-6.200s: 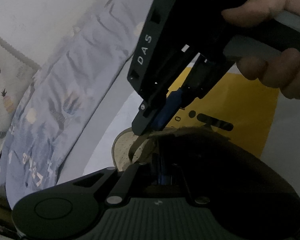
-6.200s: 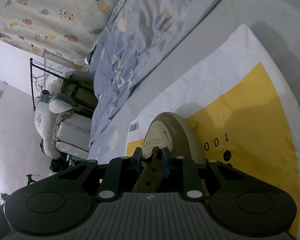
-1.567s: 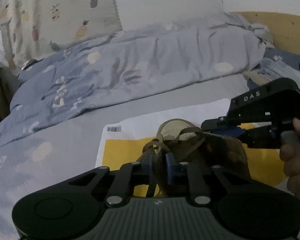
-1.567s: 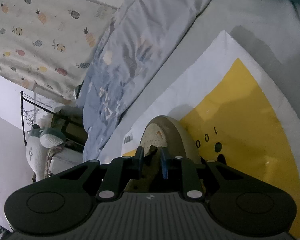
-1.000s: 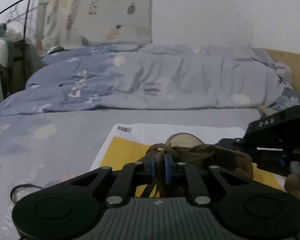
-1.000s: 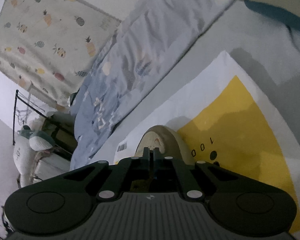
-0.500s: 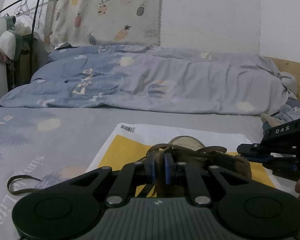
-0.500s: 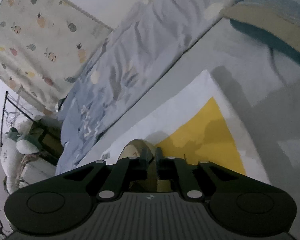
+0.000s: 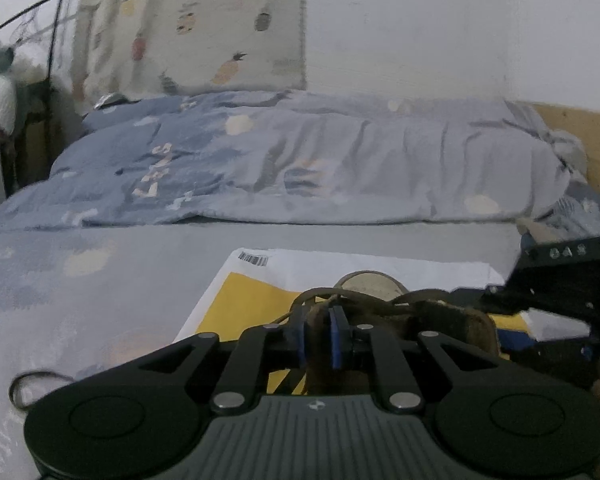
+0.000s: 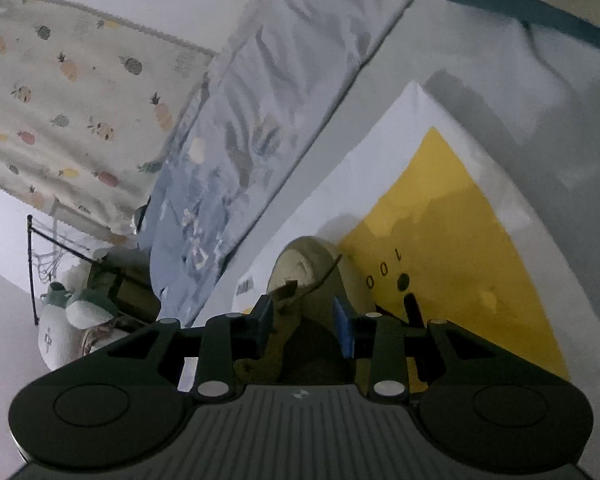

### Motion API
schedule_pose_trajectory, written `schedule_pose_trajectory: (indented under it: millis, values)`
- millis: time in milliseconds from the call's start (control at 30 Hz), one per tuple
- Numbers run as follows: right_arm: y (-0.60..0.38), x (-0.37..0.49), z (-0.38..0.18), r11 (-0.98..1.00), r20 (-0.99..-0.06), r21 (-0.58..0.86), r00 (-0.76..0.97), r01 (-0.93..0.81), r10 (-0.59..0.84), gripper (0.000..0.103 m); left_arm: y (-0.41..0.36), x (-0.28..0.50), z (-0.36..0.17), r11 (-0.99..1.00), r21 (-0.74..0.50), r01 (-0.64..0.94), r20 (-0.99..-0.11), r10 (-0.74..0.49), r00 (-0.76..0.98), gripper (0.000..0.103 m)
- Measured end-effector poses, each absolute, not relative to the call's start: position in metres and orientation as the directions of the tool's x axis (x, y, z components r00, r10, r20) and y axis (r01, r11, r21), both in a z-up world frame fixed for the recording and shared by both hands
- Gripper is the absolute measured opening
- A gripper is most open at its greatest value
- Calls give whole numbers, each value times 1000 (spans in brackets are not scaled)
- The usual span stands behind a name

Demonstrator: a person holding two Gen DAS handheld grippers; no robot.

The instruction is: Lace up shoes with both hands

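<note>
The shoe (image 9: 440,320), a dark olive-brown one with a pale rounded toe cap, lies on a yellow-and-white mailer bag (image 9: 252,300) spread over the grey sheet of a bed (image 9: 100,280). Its toe points away from both cameras, toward the rumpled blue duvet (image 9: 300,168) heaped along the far side of the bed.

In the left wrist view the shoe sits directly ahead of the left claw (image 9: 322,336) and touching it: the blue pads stand narrow, pinched on a dark upright flap of the shoe's upper, close to where the brown lace (image 9: 320,294) arches in a loop over the throat. More lace runs off to the right across the top of the shoe.

The right claw (image 10: 306,322) comes at the shoe from its right side. In its own view the jaws have just been opening and now stand moderately apart, with the dark opening of the shoe and its pale toe (image 10: 312,264) lying between and beyond the fingers; the pads do not press on anything. A thin strand of lace crosses the toe just past the right finger. In the left view this claw's black body, lettered in white, reaches in from the right edge.

A loose dark loop of cord (image 9: 32,386) lies on the sheet well to the left of the bag. A pineapple-print curtain (image 9: 196,28) hangs behind the bed.
</note>
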State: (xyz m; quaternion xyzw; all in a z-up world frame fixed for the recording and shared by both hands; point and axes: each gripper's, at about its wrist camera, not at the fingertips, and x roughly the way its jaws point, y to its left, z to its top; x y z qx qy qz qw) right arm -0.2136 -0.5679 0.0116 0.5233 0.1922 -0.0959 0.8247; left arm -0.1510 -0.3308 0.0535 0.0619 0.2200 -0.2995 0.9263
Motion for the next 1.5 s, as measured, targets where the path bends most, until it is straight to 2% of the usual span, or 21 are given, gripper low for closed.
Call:
schedule_pose_trajectory:
  millis: [167,400,833,933,1100,1500]
  values:
    - [-571,-212,6,388,-412,840,911,381,-2,34,-339,-143,46,801,9,598,-486,-519,703,13]
    - [-576,-215,-2,319,-408,859,912,400,-45,26,-335,-143,44,818,-65,572,-479,-528,701,10]
    - [-570,-198,-8,296,-412,867,911,401,-27,26,-335,-147,46,818,-57,572,-476,-526,704,9]
    - [-569,-197,-8,296,-416,865,909,406,-31,20,-334,-147,46,819,-64,570,-476,-527,704,9]
    - [-568,-196,-9,307,-434,852,900,425,-42,3,-334,-150,46,831,-84,550,-472,-519,712,8]
    - [-561,-199,19,473,-411,782,907,405,-97,2,-325,-166,45,892,-180,415,-444,-451,774,8]
